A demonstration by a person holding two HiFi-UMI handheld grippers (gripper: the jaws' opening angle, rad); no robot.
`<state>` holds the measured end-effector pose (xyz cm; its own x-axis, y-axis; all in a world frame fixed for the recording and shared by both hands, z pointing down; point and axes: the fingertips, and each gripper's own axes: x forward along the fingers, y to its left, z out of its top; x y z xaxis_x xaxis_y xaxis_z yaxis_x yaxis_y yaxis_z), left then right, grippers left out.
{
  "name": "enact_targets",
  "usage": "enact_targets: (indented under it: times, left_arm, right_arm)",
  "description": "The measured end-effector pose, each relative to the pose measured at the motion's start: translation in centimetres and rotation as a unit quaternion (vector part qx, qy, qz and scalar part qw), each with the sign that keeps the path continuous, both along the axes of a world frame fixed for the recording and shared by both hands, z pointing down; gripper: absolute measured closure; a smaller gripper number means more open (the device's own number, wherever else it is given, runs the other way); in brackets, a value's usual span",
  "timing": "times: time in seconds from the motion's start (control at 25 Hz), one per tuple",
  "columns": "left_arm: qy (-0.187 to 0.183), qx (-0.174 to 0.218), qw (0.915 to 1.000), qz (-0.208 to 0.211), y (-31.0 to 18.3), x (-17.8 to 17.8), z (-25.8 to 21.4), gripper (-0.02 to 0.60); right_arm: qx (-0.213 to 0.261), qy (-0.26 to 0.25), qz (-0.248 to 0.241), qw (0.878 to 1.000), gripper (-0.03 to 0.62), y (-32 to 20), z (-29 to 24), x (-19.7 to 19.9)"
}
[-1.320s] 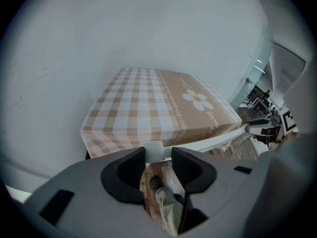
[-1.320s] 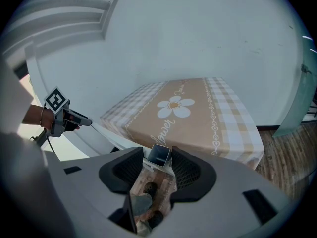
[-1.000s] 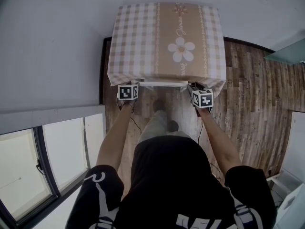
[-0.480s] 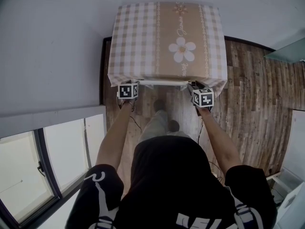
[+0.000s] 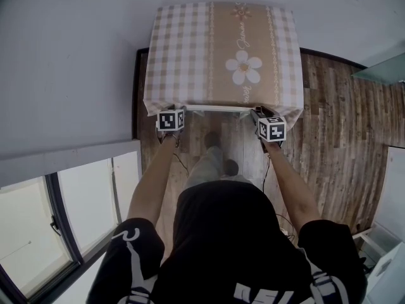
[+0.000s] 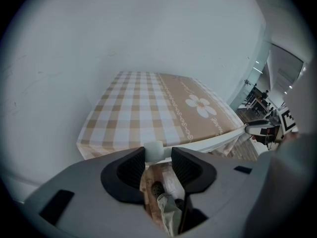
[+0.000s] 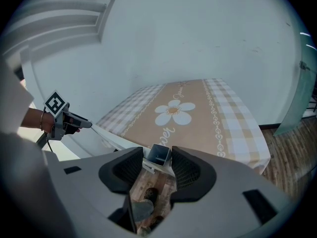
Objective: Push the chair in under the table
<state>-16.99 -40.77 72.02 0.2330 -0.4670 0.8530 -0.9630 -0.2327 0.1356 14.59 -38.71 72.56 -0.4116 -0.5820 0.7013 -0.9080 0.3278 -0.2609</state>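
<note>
A table under a beige checked cloth (image 5: 183,49) with a daisy print stands against the wall. The chair's white top rail (image 5: 216,109) shows just at the cloth's near edge; the seat is hidden beneath the table. My left gripper (image 5: 180,113) is shut on the rail's left end (image 6: 152,151), which sits between its black pads. My right gripper (image 5: 255,115) is shut on the rail's right end, an open square tube (image 7: 159,154). In the right gripper view the rail runs across to the left gripper (image 7: 79,124).
White walls (image 5: 69,62) close off the left and far sides of the table. A window (image 5: 57,220) lies at lower left. Wood-plank floor (image 5: 335,138) stretches to the right, with a glass panel (image 5: 380,71) at the far right. The person's feet (image 5: 218,154) stand behind the chair.
Both grippers and the chair rail have edged slightly toward the table; the rail now sits tighter against the cloth's hanging edge. The grips are unchanged.
</note>
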Motion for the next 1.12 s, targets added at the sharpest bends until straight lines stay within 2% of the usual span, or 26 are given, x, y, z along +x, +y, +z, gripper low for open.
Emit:
enact_targets:
  times: [0.28, 0.64, 1.12]
  left_arm:
    - [0.008, 0.005, 0.9999, -0.004, -1.5, 0.5, 0.0, 0.405]
    - [0.023, -0.009, 0.9996, 0.016, -2.0, 0.6, 0.3, 0.402]
    - [0.034, 0.006, 0.9993, 0.014, -1.6, 0.5, 0.1, 0.403]
  right_arm:
    - [-0.003, -0.001, 0.014, 1.000, 0.408, -1.9, 0.0, 0.6]
    - [0.005, -0.009, 0.019, 1.000, 0.410, -2.2, 0.1, 0.7]
    - [-0.003, -0.004, 0.034, 0.999, 0.416, -1.9, 0.1, 0.6]
